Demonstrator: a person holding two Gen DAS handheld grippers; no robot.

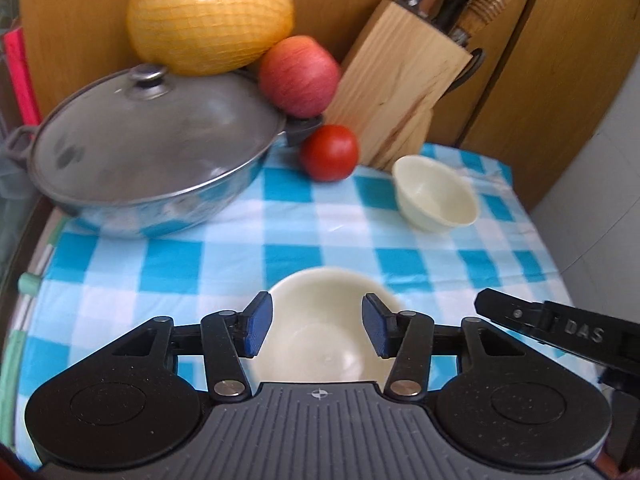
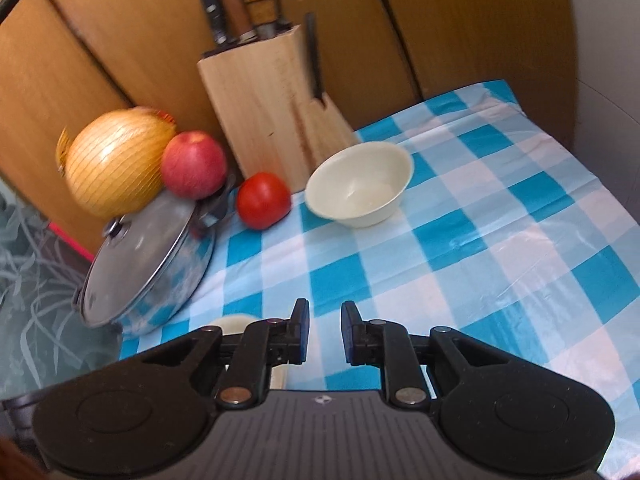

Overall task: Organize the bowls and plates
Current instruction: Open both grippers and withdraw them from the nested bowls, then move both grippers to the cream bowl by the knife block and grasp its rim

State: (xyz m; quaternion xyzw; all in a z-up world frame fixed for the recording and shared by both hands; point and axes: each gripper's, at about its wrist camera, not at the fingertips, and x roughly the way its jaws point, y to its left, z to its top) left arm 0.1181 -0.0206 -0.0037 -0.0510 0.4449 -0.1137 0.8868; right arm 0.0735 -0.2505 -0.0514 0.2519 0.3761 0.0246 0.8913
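A cream bowl (image 1: 324, 352) sits upright on the blue-checked cloth (image 1: 280, 240), right under my left gripper (image 1: 317, 312). The gripper stands open, its blue pads (image 1: 258, 324) on either side above the bowl and apart from its rim. A second, smaller cream bowl (image 1: 436, 196) rests farther back right, near the knife block; the right wrist view shows it too (image 2: 360, 188). My right gripper (image 2: 325, 312) hovers over bare cloth, shut down to a narrow slit with nothing in it. Part of it reaches into the left wrist view at the right edge (image 1: 560, 328). A sliver of the near bowl (image 2: 232, 322) peeks out behind its left finger.
A lidded steel pot (image 1: 152, 148) stands at the back left, with a netted pomelo (image 1: 208, 16) and an apple (image 1: 298, 76) propped on it. A tomato (image 1: 330, 152) and a wooden knife block (image 1: 396, 88) stand against the wooden wall. The cloth (image 2: 500, 240) ends at the right.
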